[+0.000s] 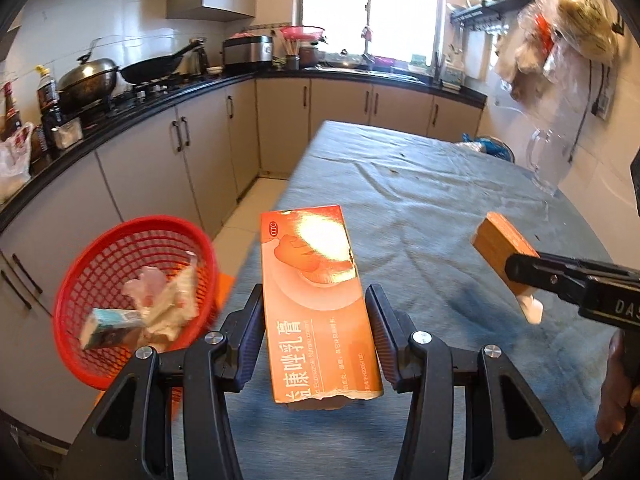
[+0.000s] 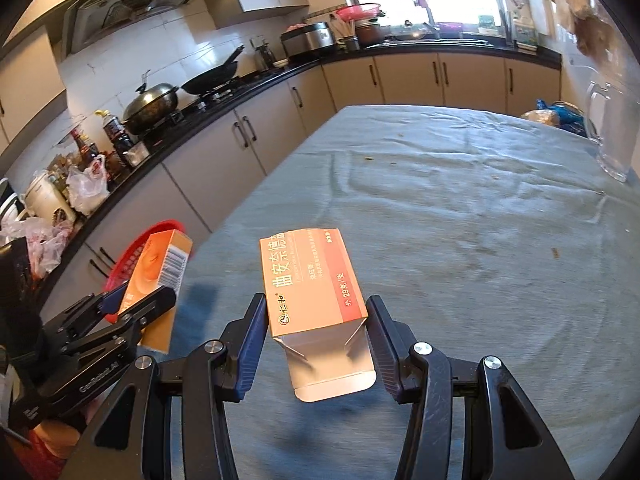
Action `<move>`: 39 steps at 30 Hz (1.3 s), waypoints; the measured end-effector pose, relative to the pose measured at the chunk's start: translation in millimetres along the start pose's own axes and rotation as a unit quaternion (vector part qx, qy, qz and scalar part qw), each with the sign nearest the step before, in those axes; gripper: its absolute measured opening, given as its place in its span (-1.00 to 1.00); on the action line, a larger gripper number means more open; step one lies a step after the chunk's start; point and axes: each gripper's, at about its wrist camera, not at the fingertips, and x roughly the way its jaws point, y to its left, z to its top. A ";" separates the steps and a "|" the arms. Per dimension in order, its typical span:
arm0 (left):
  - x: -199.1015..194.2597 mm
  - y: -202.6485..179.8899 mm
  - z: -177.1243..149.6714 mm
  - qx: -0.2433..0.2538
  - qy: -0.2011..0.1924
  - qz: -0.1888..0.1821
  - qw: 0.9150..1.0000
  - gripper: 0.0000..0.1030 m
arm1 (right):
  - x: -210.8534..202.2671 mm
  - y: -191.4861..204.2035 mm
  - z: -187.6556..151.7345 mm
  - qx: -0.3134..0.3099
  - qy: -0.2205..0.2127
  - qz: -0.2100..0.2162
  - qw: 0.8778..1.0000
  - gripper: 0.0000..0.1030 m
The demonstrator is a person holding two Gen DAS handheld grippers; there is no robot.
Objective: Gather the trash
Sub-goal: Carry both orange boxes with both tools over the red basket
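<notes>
Red basket (image 2: 134, 254) mostly hidden behind orange box (image 2: 158, 280); glass pitcher (image 2: 610, 128) blurred.

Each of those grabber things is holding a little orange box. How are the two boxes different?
The left gripper's box is glossy, with a printed picture, and its near end is torn. The right gripper's box is matte, mostly text with a reddish side stripe, and its near flap hangs open, showing a white inside. Both are orange cardboard cartons, clamped between fingers above the blue-covered table.
</notes>
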 end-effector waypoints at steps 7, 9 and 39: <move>-8.8 41.1 2.2 -0.032 -0.015 0.023 0.999 -0.06 | 14.8 46.7 6.4 -0.023 0.010 0.027 0.999 0.05; -10.7 55.8 1.7 -0.042 -0.016 0.030 0.999 -0.06 | 18.3 58.5 8.9 -0.031 0.011 0.033 0.999 0.04; -2.6 169.8 -14.1 -0.115 -0.003 0.095 0.989 -0.06 | 98.0 165.6 36.9 -0.039 0.080 0.128 0.988 0.05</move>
